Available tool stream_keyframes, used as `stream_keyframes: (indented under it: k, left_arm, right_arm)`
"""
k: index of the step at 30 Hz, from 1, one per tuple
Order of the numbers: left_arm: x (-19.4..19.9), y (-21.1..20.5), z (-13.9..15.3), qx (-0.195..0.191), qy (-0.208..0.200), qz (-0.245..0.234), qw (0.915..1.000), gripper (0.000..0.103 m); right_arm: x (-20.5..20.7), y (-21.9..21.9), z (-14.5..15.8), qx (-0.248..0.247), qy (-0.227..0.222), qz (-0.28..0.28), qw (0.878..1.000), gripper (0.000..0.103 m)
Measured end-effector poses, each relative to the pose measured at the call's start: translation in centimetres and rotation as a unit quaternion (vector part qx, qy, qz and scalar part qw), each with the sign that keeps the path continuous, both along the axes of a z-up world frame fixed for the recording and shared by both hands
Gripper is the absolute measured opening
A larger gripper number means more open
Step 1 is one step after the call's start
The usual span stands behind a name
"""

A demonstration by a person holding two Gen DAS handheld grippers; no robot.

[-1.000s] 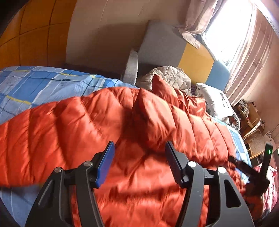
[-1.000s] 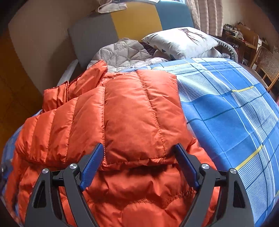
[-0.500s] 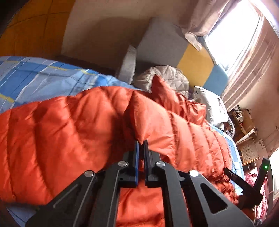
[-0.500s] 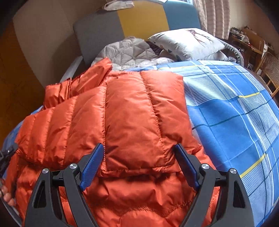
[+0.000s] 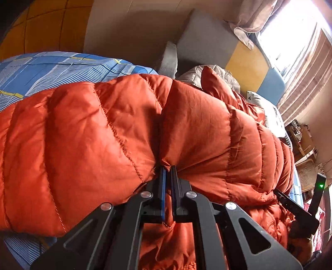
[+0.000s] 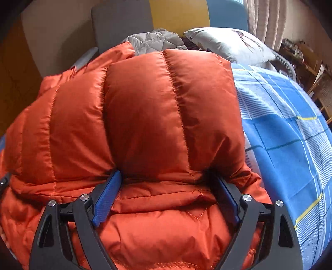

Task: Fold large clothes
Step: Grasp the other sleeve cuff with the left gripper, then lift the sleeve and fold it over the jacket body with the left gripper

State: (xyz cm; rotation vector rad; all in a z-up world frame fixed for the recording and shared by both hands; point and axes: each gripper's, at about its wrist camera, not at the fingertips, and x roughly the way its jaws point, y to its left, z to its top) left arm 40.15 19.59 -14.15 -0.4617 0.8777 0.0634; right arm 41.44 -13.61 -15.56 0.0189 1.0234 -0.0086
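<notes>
A large orange quilted down jacket [image 5: 116,133] lies across a blue checked bed cover [image 5: 51,68]. My left gripper [image 5: 168,172] is shut on a pinch of the jacket's fabric at a seam along its folded edge. In the right wrist view the same jacket [image 6: 157,116] fills the middle, its top layer folded over. My right gripper [image 6: 168,187] is open, its blue pads on either side of the folded layer's lower edge, pressing into the puffy fabric. The right gripper's body also shows at the far right of the left wrist view [image 5: 298,205].
A grey quilted garment [image 6: 153,39] and a white pillow [image 6: 230,43] lie at the head of the bed by a grey, yellow and blue headboard [image 6: 178,16]. Blue bed cover [image 6: 290,133] spreads to the right. Curtains [image 5: 305,68] and wooden furniture [image 6: 311,64] stand beyond.
My left gripper went from open to shut on the jacket's fabric and has pushed in closer. My right gripper moved forward until its open pads reached the folded layer's edge.
</notes>
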Motion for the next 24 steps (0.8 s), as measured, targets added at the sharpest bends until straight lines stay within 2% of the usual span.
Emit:
stream_keyframes:
  k: [3, 4, 5, 9, 15, 16, 22, 24]
  left_arm:
    - [-0.1, -0.3, 0.4, 0.008, 0.004, 0.007, 0.9999, 0.009]
    - [-0.4, -0.2, 0.7, 0.008, 0.004, 0.013, 0.9999, 0.014]
    - [-0.9, -0.4, 1.2, 0.012, 0.003, 0.018, 0.9998, 0.025]
    - [-3.9, -0.3, 2.6, 0.023, -0.007, 0.034, 0.9991, 0.041]
    - [-9.0, 2.4, 2.8, 0.021, -0.005, 0.076, 0.9969, 0.046]
    - [-10.0, 3.4, 2.8, 0.018, -0.004, 0.089, 0.9959, 0.050]
    - [-15.2, 9.0, 2.6, 0.009, 0.008, 0.164, 0.9863, 0.061]
    - [-16.7, 10.8, 2.3, 0.006, 0.016, 0.189, 0.9817, 0.062]
  right_arm:
    - [-0.2, 0.1, 0.0, -0.008, -0.003, 0.001, 1.000, 0.086]
    - [-0.3, 0.2, 0.1, -0.011, -0.002, 0.001, 1.000, 0.086]
    - [-0.3, 0.3, 0.2, -0.014, 0.000, 0.001, 1.000, 0.086]
    - [-1.3, 0.3, 1.6, -0.010, -0.003, -0.005, 1.000, 0.088]
    - [-4.9, 0.5, 3.6, -0.002, -0.023, 0.002, 1.000, 0.088]
    - [-5.2, 0.7, 3.8, -0.003, -0.025, 0.005, 1.000, 0.088]
    - [-7.0, 0.9, 4.9, -0.014, -0.031, 0.008, 0.999, 0.088]
    - [-7.3, 0.9, 5.0, -0.017, -0.033, 0.007, 0.999, 0.088]
